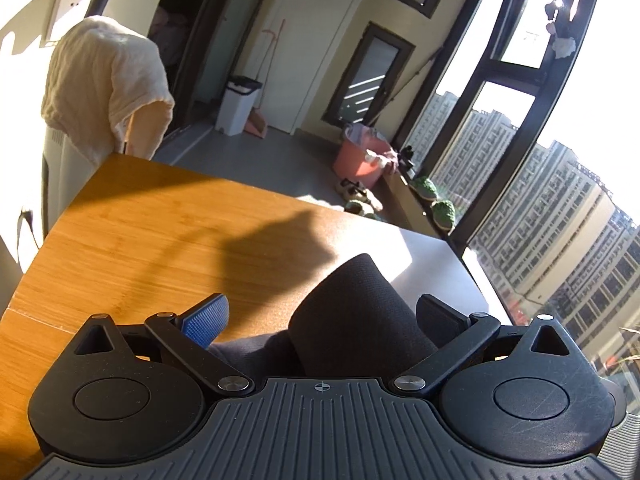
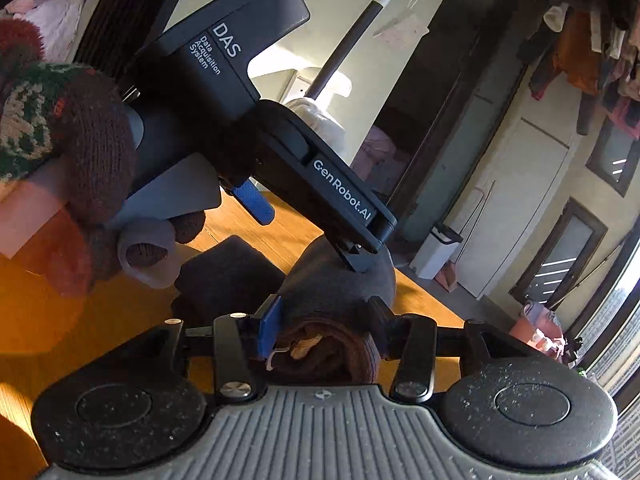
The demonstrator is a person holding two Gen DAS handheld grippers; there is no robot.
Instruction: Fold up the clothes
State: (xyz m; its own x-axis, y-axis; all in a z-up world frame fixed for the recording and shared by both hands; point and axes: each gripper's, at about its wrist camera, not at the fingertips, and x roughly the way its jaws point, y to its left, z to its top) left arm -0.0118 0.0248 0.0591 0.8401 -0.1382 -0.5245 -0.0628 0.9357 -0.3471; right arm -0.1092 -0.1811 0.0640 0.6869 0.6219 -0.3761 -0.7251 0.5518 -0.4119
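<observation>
Left wrist view: pink bucket (image 1: 358, 160) full of cloth; left fingers (image 1: 320, 316) apart; right fingers (image 2: 320, 330) clamping dark garment (image 2: 332, 300).

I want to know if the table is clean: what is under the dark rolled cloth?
Under the dark rolled cloth only the wooden table shows around it. The spot directly beneath is covered by the cloth and the right gripper clamping it.

The dark garment (image 2: 332, 320) is mostly hidden behind the right gripper (image 2: 324, 332) in its own view, the left gripper (image 1: 320, 320) covers its lower part in the left view, and the gloved hand (image 2: 80, 152) runs off the frame's left edge.
</observation>
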